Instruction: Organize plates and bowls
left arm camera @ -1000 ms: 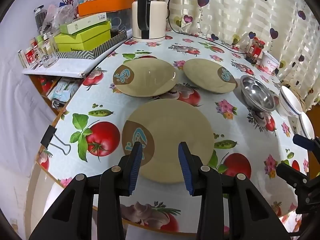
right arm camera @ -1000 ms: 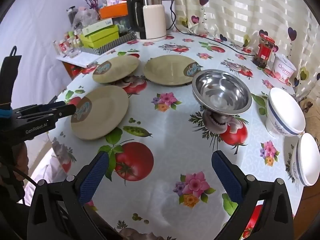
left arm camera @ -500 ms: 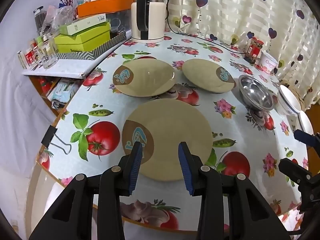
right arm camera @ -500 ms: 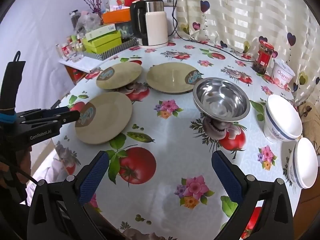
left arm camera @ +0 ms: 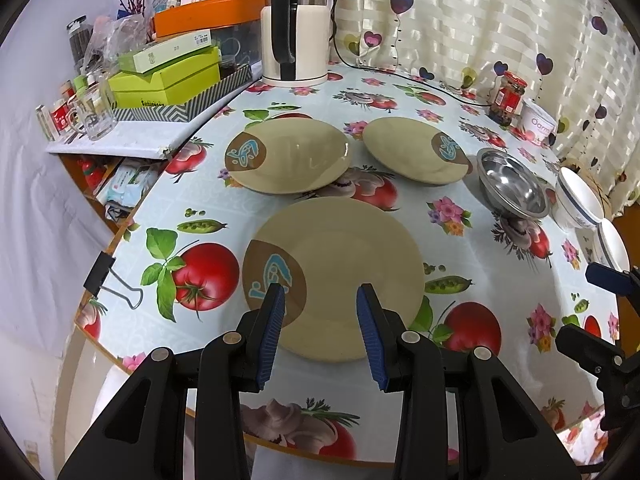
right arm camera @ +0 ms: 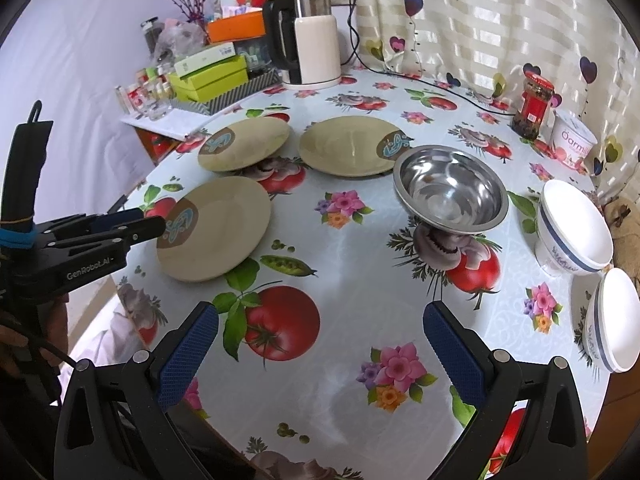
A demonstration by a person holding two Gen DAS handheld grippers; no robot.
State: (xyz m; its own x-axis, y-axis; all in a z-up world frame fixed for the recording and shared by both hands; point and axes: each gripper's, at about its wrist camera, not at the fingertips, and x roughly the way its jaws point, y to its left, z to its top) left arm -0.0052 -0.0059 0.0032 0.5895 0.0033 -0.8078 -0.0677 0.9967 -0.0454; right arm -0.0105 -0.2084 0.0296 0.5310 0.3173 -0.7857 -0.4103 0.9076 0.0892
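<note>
The left gripper (left arm camera: 320, 320) hangs with jaws apart over the near rim of the nearest round beige plate (left arm camera: 340, 272), seemingly not touching it. Beyond that plate lie two more beige plates (left arm camera: 288, 156) (left arm camera: 412, 150). The right gripper (right arm camera: 320, 348) – spread wide, empty – alone shows the steel bowl (right arm camera: 450, 192) and two white blue-rimmed bowls (right arm camera: 576, 232) (right arm camera: 616, 328) fully.

A lived-in home dining corner: round bench (right arm camera: 344, 240) under a tomato-and-flower oilcloth, electric kettle (right arm camera: 308, 40) plugged in by heart-print curtains (right arm camera: 500, 20), chili jar (right arm camera: 534, 106), yogurt tub (right arm camera: 572, 144), stacked boxes (left arm camera: 168, 76) and clutter on a side shelf (left arm camera: 132, 140).
</note>
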